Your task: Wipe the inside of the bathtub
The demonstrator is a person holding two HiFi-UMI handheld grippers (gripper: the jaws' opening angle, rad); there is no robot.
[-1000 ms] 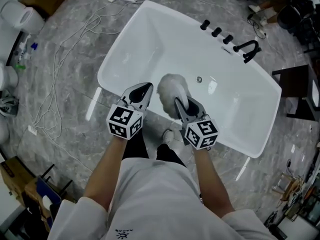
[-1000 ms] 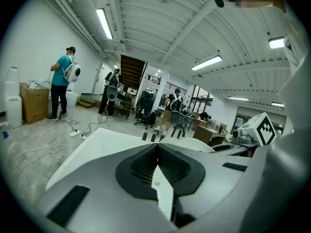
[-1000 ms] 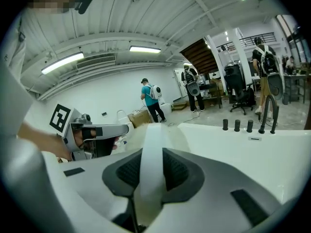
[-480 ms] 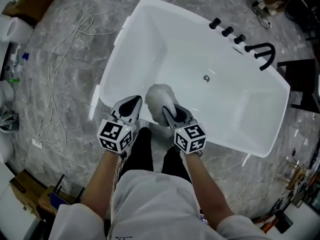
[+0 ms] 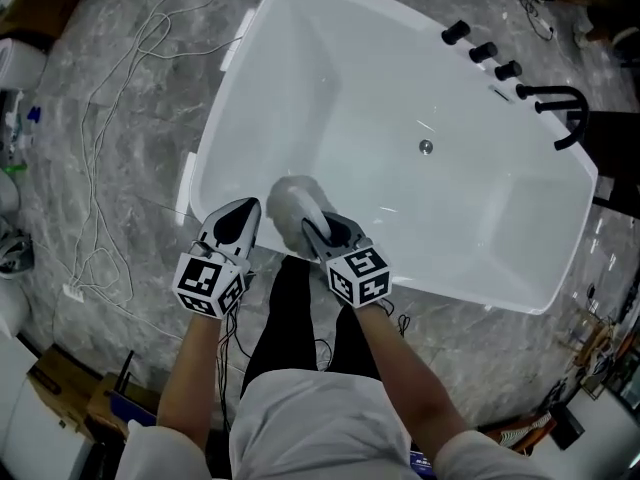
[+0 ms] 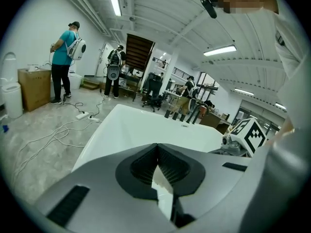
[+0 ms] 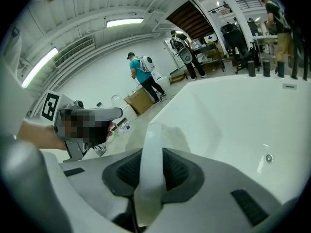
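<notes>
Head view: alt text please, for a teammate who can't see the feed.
The right gripper holds a white cloth at the near inside wall of a white bathtub; the left gripper, shut and empty, hovers beside it at the near rim. Black taps line the far rim.

the bathtub is plain glossy white, with black taps and a black spout on its rim and a small silver drain. the cloth is white shading to pale grey. the left gripper and right gripper are grey with black ribbed pads, each with a cube of black-and-white square markers. the floor is grey marbled stone, crossed by white cables.
</notes>
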